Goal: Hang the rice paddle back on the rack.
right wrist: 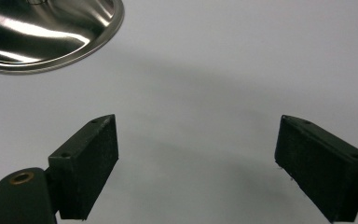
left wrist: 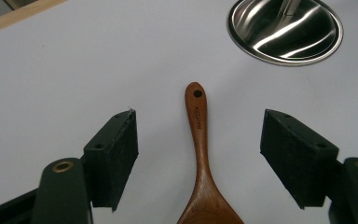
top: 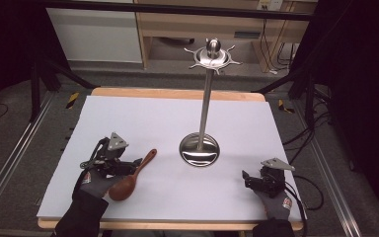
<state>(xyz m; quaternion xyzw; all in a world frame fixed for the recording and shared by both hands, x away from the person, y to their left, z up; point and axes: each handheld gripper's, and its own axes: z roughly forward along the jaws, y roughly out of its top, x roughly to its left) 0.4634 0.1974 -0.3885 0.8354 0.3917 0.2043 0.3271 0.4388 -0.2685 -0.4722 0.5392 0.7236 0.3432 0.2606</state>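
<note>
The white table cover [top: 143, 118] is evenly and brightly lit from above, while the surrounding room is left dim and nearly black at the sides. Streaky glare is seen on the polished steel base [left wrist: 285, 31] in both gripper views. Soft, faint shadows are cast on the cover. Nearby black jaws are rendered slightly soft, and mild graininess is noticed throughout.

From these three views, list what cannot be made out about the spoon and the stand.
- Wooden spoon bowl: cut off by the bottom edge in the left gripper view; its near side hidden by the left hand-held gripper in the high view.
- Lettering on the spoon handle: too small to read.
- Steel stand hooks: too small to count, high view.
</note>
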